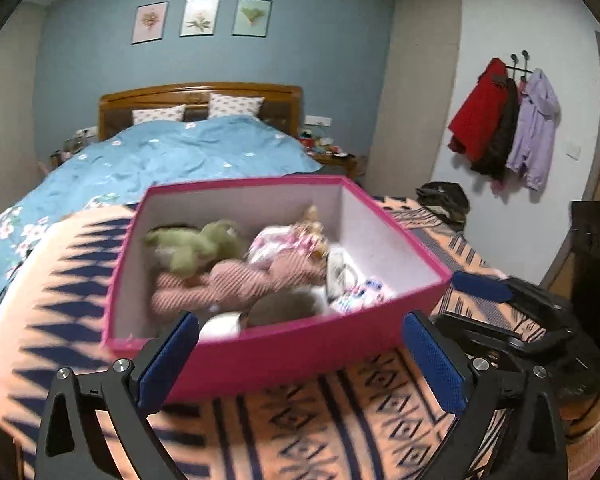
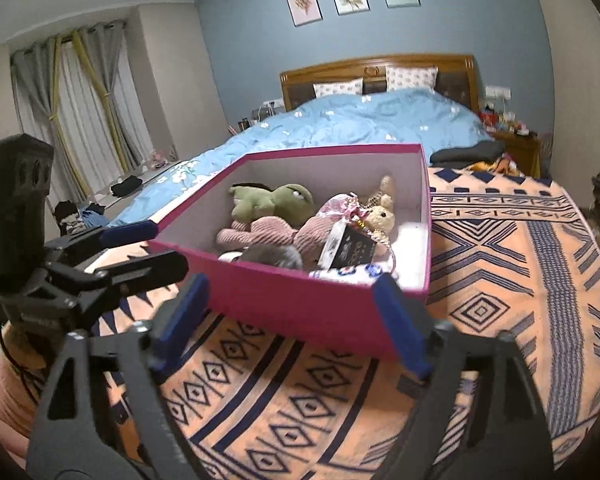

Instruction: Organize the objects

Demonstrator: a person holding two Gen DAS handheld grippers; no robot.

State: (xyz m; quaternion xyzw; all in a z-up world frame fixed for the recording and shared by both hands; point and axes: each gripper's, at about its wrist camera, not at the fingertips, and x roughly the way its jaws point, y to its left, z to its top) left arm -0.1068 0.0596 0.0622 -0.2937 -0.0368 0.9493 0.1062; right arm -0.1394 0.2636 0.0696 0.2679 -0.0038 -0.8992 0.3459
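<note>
A pink open box sits on the orange patterned blanket. Inside lie a green plush, a pink ribbed plush, a beige bunny, a dark card and other small items. My left gripper is open, its blue pads spread wide in front of the box's near wall with nothing gripped. My right gripper is open too, at the near wall of the box. Each gripper also shows in the other's view: the right gripper at the box's right corner, the left gripper at its left corner.
The blanket covers the foot of a bed with a blue floral duvet and a wooden headboard. Dark folded clothing lies behind the box. Coats hang on the right wall. A cluttered nightstand and curtains flank the bed.
</note>
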